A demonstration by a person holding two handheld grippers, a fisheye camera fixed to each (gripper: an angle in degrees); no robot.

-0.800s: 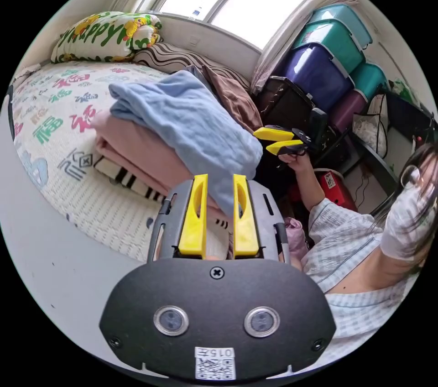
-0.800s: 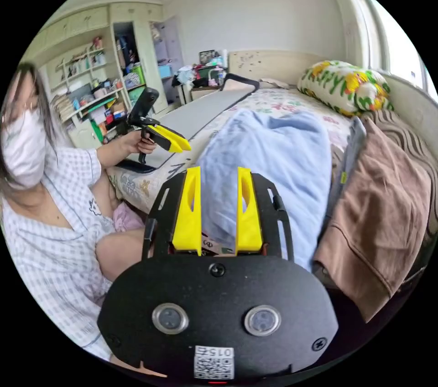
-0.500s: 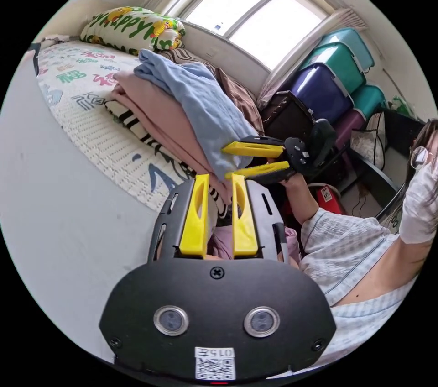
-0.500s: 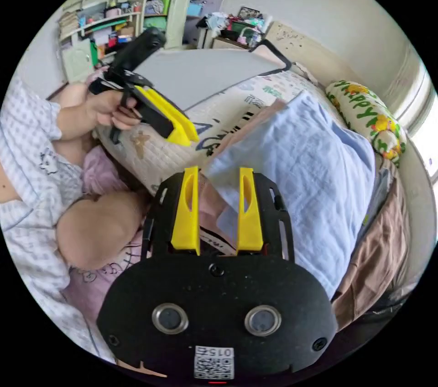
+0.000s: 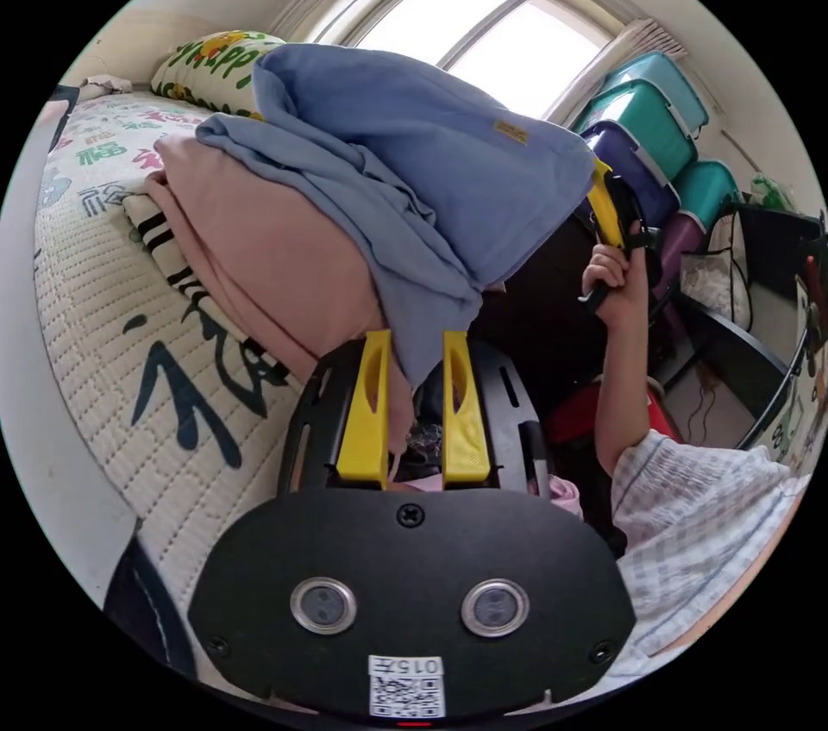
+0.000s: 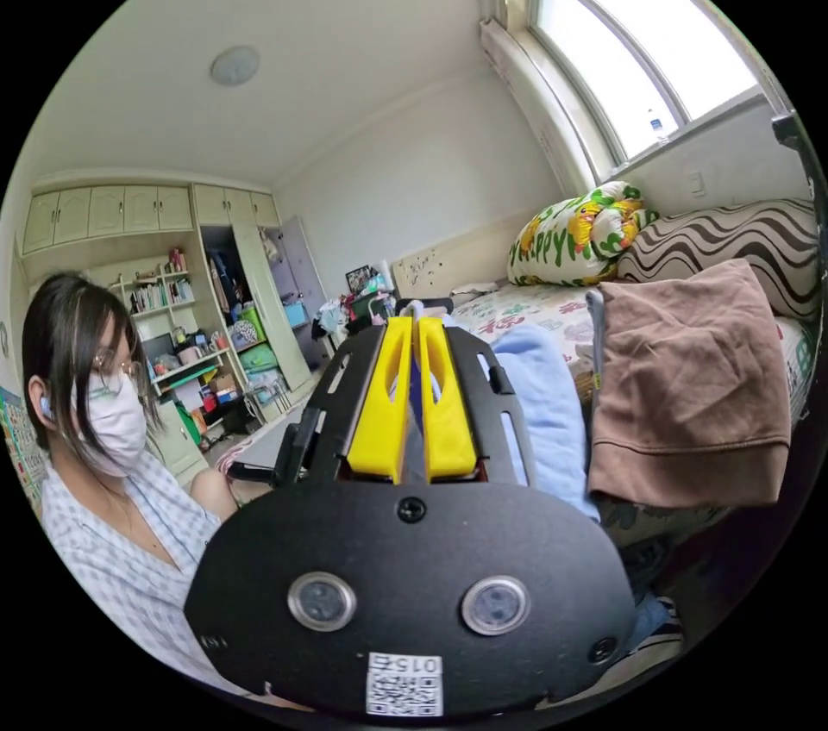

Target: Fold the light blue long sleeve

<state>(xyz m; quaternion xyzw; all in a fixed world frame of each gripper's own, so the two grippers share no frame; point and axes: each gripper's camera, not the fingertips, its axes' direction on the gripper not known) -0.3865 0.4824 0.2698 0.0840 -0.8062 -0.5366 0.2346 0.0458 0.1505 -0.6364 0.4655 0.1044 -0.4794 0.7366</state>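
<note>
Right tool (image 6: 415, 395) is clamped on the soft light blue long-sleeve garment (image 5: 431, 171), raising it; left tool (image 5: 413, 399) waits beneath, jaws apart. Folding looks unstarted.

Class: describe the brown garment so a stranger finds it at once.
Start at the bed under the window. Near the wavy-striped cushion lies the brown garment, draped over the bed's edge. Its light blue neighbour lies beside it; only this one is plain brown.

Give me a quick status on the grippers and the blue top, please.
Right gripper shut on light blue top, lifting it. Left gripper open, cloth hanging between jaws. Pink garment underneath.
</note>
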